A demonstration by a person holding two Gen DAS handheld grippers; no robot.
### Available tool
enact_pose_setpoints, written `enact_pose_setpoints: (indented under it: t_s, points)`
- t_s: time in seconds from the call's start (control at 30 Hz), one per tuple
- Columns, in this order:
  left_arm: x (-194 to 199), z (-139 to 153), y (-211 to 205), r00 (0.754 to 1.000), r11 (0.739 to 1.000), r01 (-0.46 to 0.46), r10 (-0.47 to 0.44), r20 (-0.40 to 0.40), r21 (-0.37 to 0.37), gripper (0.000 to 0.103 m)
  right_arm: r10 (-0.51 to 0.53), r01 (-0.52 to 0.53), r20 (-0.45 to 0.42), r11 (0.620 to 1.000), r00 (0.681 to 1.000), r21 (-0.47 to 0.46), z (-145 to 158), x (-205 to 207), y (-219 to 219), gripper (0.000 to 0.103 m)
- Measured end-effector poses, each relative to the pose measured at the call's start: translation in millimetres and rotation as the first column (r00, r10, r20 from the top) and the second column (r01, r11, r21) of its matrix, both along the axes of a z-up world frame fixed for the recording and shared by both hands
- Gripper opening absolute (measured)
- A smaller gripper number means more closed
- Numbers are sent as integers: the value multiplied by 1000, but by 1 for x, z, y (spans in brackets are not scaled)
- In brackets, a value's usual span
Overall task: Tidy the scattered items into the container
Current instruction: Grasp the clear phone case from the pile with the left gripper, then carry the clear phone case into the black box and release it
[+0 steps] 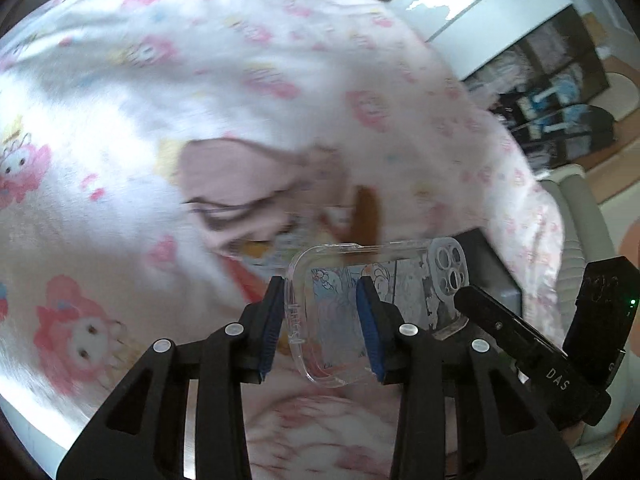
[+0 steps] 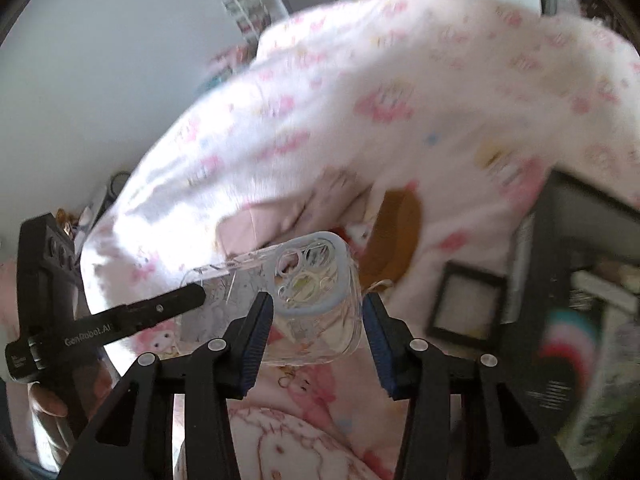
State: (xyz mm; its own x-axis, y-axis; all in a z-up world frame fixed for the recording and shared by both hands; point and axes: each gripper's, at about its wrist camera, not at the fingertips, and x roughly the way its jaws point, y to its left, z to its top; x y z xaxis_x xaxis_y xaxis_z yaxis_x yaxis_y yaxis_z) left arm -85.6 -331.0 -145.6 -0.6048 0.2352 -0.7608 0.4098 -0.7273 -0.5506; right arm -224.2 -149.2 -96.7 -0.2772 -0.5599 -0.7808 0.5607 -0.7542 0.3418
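- Black two-finger left gripper [image 1: 322,322] with blue ribbed pads is seen nearest the lens in the left wrist view; its jaws are partly spread around the near end of a clear transparent plastic phone case [image 1: 348,312] with raised camera rings.
- One long edge of the case is met by the left pad; whether the right pad presses on the case or only lies across its face cannot be told.
- Held above a white and pink cartoon-printed fleece blanket [image 1: 168,92], the case is crossed at its far, camera-ring end by a black finger of the right gripper [image 1: 516,328].
- Behind the case, a brown object is partly seen, too blurred to name.

- In the right wrist view, the right gripper [image 2: 316,328] is shown with its jaws apart on either side of the case's camera-ring end [image 2: 308,280].
- The case is lifted clear of the blanket [image 2: 400,92]; whether the right pads actually press its edges cannot be told.
- From the left, a black finger of the left gripper [image 2: 160,312] is laid against the case's other end.
- At the right edge, a dark-walled container [image 2: 576,216] with blurred colourful contents is seen, well apart from the case, with a small black-framed square [image 2: 468,304] just beside it.
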Motion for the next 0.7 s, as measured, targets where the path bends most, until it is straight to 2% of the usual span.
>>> enact_pose_setpoints:
  t_s: [0.1, 0.23, 0.37, 0.43, 0.5, 0.6, 0.7]
  points:
    - [-4, 26, 33, 998, 998, 53, -54, -41, -26, 37, -28, 27, -39, 999, 999, -31, 24, 5, 33, 43]
    - [-16, 54, 81, 987, 989, 131, -137, -85, -69, 37, -59, 54, -83, 997, 995, -61, 44, 40, 96, 42]
    - [-47, 67, 132, 970, 975, 209, -217, -111, -79, 37, -94, 86, -106, 993, 990, -79, 63, 52, 168, 42]
    - [-66, 69, 161, 957, 964, 256, -263, -122, -71, 37, -121, 112, -130, 991, 984, -77, 71, 43, 203, 43]
    - [-87, 65, 187, 948, 955, 291, -296, -121, -55, 37, -147, 139, -139, 988, 979, -64, 68, 31, 229, 42]
    - [-115, 55, 216, 938, 947, 315, -320, -132, -58, 35, -173, 171, -103, 985, 980, -32, 51, 5, 261, 43]
    - [-136, 43, 236, 932, 938, 343, -346, -104, -46, 35, -184, 184, -81, 983, 980, -5, 36, -10, 279, 42]
